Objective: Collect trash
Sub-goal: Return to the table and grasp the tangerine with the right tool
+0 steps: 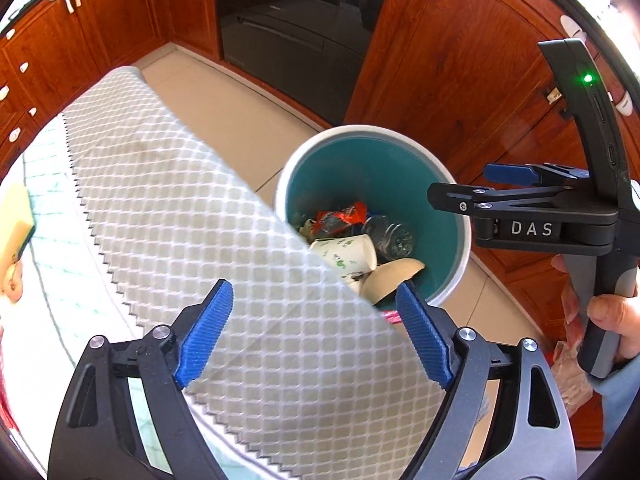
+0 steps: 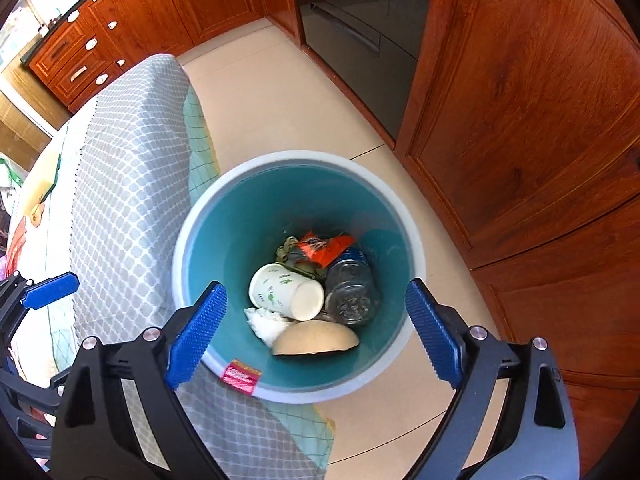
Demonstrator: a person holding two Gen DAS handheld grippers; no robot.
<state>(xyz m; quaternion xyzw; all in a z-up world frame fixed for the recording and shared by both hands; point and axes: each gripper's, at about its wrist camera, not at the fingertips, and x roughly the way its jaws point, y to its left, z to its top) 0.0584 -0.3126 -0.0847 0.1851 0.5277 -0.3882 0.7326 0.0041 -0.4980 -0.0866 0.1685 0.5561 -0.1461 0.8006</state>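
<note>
A round trash bin with a teal inside stands on the floor beside the table; it also shows in the left wrist view. In it lie a white paper cup, a clear bottle, an orange wrapper, crumpled tissue and a tan curved piece. A pink wrapper hangs on the near rim. My right gripper is open and empty above the bin. My left gripper is open and empty over the table's edge.
A table with a grey-white patterned cloth lies left of the bin. A yellow sponge sits on it at the far left. Wooden cabinets and a dark appliance line the floor behind and to the right.
</note>
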